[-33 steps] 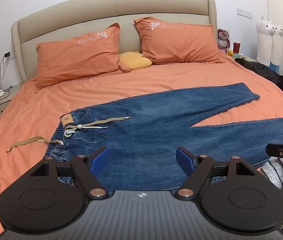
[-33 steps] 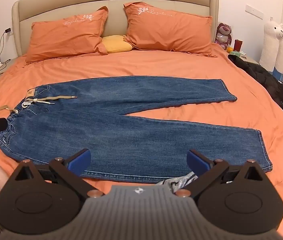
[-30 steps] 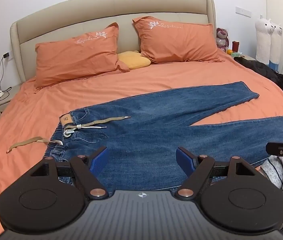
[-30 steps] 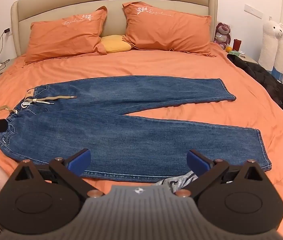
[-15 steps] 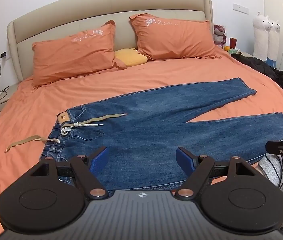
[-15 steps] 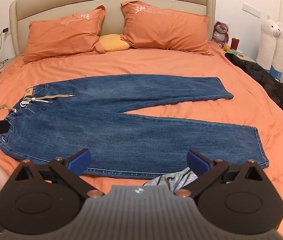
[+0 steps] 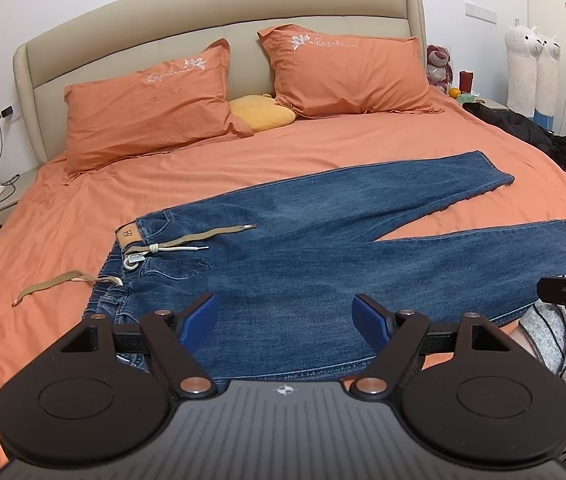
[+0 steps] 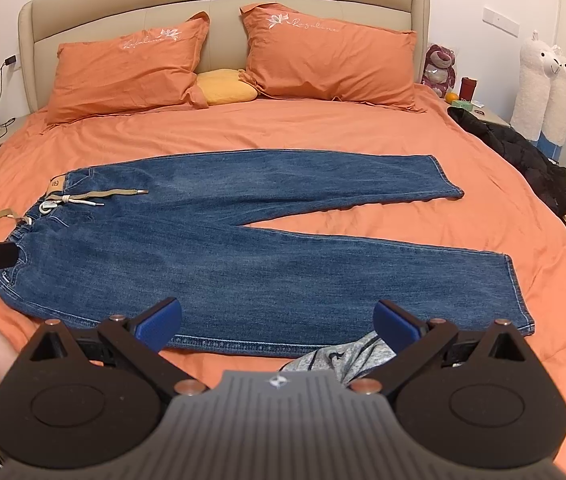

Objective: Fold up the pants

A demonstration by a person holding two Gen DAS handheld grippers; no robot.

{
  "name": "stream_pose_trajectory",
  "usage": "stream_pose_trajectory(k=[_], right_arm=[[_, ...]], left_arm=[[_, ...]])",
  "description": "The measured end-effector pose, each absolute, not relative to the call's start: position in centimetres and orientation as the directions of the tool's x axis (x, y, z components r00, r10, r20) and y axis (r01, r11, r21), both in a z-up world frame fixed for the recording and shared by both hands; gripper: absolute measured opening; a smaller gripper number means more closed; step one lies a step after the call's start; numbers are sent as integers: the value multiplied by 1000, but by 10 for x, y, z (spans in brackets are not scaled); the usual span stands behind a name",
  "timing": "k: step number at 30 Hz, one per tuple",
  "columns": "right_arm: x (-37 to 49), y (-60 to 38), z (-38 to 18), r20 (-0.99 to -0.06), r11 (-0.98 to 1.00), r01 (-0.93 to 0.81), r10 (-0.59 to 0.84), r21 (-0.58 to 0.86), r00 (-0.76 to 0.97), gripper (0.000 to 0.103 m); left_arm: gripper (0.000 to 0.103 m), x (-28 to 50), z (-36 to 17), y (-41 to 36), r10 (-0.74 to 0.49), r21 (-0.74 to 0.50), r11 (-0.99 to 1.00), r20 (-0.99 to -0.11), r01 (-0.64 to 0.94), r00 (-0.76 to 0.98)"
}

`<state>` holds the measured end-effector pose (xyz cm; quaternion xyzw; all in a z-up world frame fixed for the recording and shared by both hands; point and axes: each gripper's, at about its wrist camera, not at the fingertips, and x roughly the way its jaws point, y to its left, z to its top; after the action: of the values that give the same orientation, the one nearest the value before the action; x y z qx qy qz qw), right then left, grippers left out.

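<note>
left tool [image 7: 286,316]: fingers apart, holding nothing | right tool [image 8: 277,322]: fingers apart, holding nothing | pants [image 8: 243,236]: flat on bed [image 8: 323,128], waistband at 9 o'clock, legs toward 3 o'clock

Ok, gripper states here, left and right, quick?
Left gripper: open, holding nothing, above the blue denim jeans.
Right gripper: open, holding nothing.
</note>
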<state>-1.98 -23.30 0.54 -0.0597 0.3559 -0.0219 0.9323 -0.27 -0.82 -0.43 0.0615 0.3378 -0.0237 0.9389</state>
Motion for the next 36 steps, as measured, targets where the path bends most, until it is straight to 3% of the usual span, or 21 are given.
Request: stream_pose_trajectory(k=[36], right_arm=[[-23, -237, 5, -659, 990, 9, -100, -140, 745, 98]], left_arm=[[89, -2, -3, -6, -3, 103, 990, -647, 92, 763]])
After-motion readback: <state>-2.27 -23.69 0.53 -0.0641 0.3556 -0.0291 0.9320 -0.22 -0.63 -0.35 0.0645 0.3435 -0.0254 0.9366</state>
